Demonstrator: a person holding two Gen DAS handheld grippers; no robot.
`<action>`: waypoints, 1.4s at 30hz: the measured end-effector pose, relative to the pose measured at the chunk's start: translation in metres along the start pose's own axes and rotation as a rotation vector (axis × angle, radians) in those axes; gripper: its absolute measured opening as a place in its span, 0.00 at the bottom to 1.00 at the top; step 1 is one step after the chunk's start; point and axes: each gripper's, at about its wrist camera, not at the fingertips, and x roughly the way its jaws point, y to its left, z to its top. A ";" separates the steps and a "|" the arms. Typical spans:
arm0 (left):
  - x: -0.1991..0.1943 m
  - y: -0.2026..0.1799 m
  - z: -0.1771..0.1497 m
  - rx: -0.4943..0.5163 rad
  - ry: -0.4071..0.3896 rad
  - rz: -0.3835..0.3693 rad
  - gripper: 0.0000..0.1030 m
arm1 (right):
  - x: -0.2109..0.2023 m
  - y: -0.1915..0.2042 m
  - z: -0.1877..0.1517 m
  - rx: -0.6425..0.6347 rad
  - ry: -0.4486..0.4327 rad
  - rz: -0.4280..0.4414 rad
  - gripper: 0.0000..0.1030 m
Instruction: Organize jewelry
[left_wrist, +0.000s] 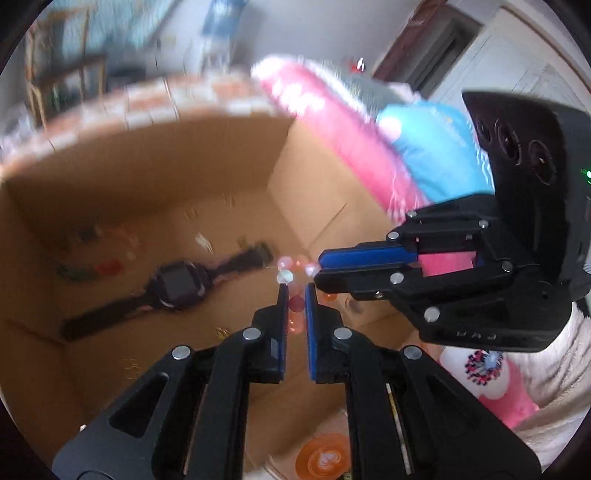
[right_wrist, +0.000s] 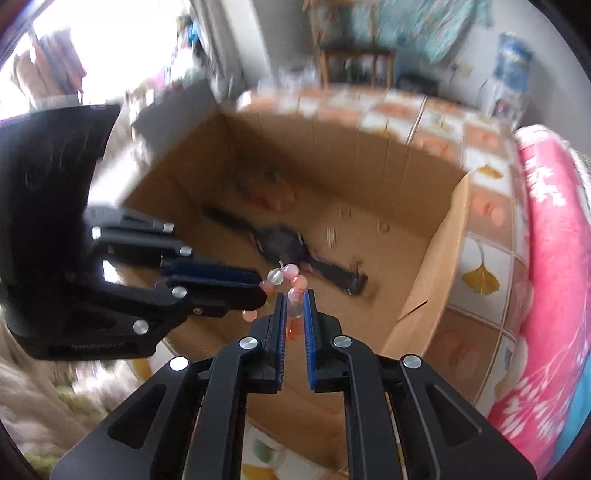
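Observation:
A pink and orange bead bracelet (left_wrist: 295, 295) hangs over the open cardboard box (left_wrist: 155, 184), held from both sides. My left gripper (left_wrist: 295, 291) is shut on its beads. My right gripper (right_wrist: 294, 297) is shut on the same bracelet (right_wrist: 286, 280). The right gripper also shows in the left wrist view (left_wrist: 318, 267), coming in from the right. The left gripper shows in the right wrist view (right_wrist: 258, 286), coming in from the left. A black watch (left_wrist: 173, 286) lies on the box floor, also seen in the right wrist view (right_wrist: 284, 245).
Small gold earrings (right_wrist: 332, 236) and coloured bits (left_wrist: 107, 266) lie on the box floor. The box stands on a tiled tablecloth (right_wrist: 480, 251). A pink and blue sleeve (left_wrist: 369, 147) is at the right. A wooden chair (right_wrist: 354, 62) stands behind.

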 end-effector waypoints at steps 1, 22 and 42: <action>0.011 0.005 0.002 -0.024 0.048 -0.001 0.08 | 0.005 0.000 0.002 -0.009 0.028 -0.006 0.09; -0.070 0.007 -0.032 0.025 -0.240 0.146 0.66 | -0.088 0.006 -0.058 0.100 -0.309 -0.033 0.38; -0.126 -0.020 -0.128 -0.053 -0.477 0.621 0.92 | -0.067 0.111 -0.120 0.128 -0.502 -0.188 0.94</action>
